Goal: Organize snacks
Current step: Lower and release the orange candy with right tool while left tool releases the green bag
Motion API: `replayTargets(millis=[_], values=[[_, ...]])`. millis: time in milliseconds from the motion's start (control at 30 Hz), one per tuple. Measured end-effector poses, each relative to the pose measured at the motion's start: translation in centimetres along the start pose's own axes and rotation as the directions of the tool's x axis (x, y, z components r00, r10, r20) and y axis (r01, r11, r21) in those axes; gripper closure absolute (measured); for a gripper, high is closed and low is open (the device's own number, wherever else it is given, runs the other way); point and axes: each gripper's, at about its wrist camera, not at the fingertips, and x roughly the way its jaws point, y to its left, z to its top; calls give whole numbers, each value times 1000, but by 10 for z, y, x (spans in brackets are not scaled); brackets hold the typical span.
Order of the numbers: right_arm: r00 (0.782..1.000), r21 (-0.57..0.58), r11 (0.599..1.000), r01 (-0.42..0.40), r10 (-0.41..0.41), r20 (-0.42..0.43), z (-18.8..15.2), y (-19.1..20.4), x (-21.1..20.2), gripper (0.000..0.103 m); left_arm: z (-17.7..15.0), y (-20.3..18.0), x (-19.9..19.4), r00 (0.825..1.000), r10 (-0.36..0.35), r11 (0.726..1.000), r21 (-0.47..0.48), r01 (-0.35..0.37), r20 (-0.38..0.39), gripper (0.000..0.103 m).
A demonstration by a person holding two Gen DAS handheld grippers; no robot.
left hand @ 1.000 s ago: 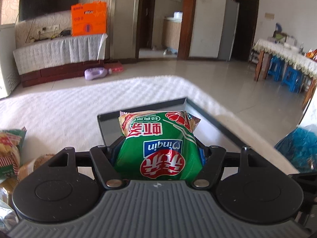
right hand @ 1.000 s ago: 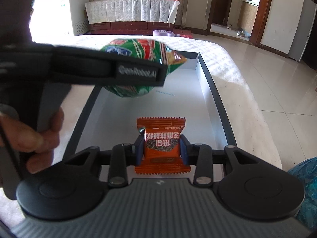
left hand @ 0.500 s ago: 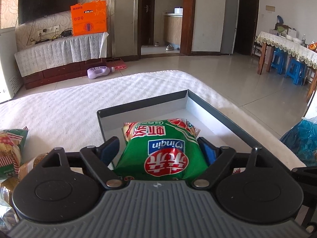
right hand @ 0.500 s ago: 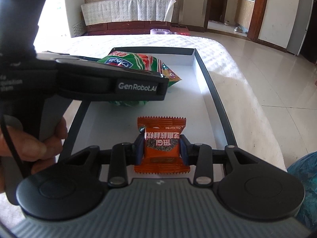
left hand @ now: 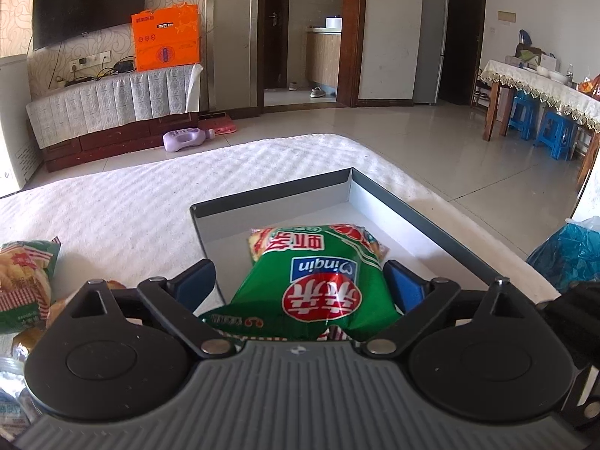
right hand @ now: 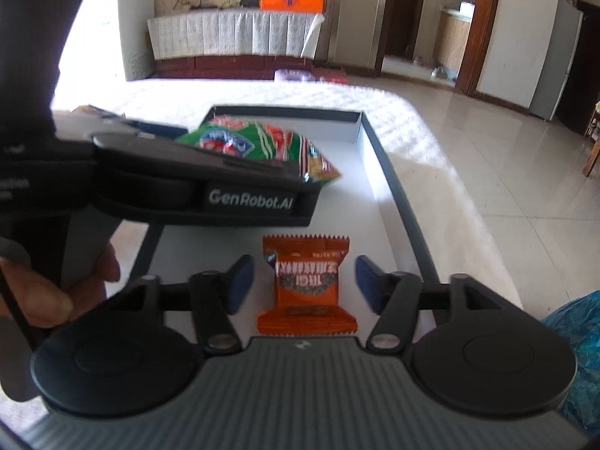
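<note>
While jaws open, orange packet [right hand: 306, 288] lies untouched between right gripper [right hand: 304, 283] pads (in tray [right hand: 393, 183]).

A home living room with a dining corner.
A wall television [left hand: 88, 2] hangs over a cloth-covered cabinet [left hand: 112, 103]; a dining table [left hand: 540, 82] with blue stools [left hand: 555, 133] stands on the tiled floor [left hand: 431, 138].

Tray [right hand: 378, 172] far end free; green bag [right hand: 262, 142] blocks left half.

Green snack bag [left hand: 311, 281] and orange packet [right hand: 305, 285] lie in grey tray [left hand: 423, 213].
</note>
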Motion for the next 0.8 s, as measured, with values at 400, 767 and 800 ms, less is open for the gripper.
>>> replayTargets(millis=[400,767,800], values=[[996,-8,1000,11,-10,88,-8,11,-28,27,-8,9,-46,999,11,1000,-11,-10,43,2],[995,12,999,40,-41,93,-22,12,-43,27,-16,20,-82,995,-8,997,-81,16,101,2],[994,22,999,42,-44,96,-23,10,-45,27,-17,22,-86,993,-7,995,-93,18,114,2]])
